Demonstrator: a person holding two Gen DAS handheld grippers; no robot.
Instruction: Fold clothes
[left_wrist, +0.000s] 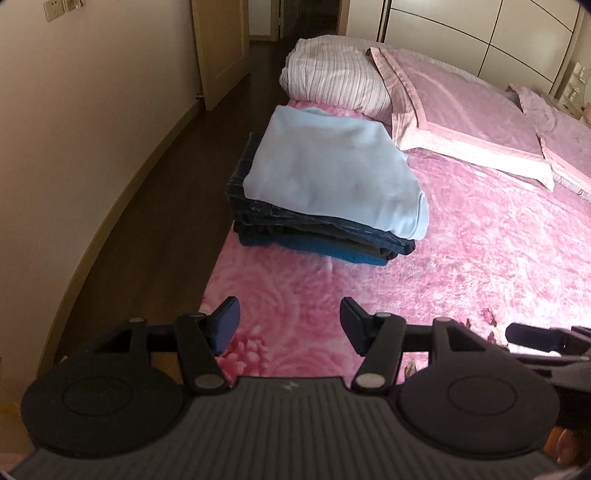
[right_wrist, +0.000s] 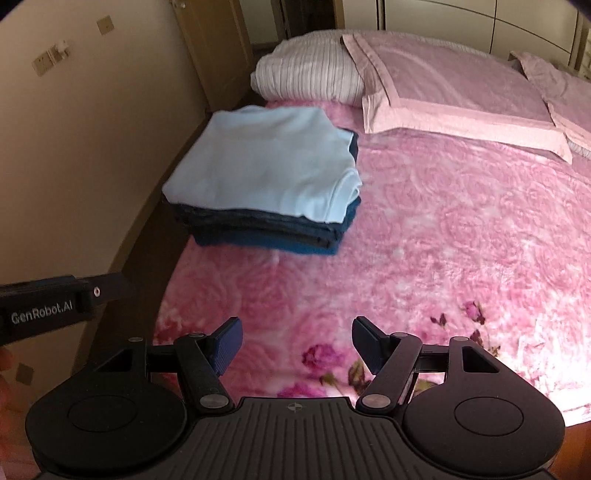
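- Left wrist view shows the left tool (left_wrist: 290, 325) with jaws spread, gripping nothing, above the plush rose-patterned bed (left_wrist: 480, 258).
- Right tool (right_wrist: 297, 345) is likewise released and empty.
- Folded clothes (right_wrist: 266, 177) sit stacked near the bed's edge, probably to keep room free: soft pale-blue knit over stiff dark denim.
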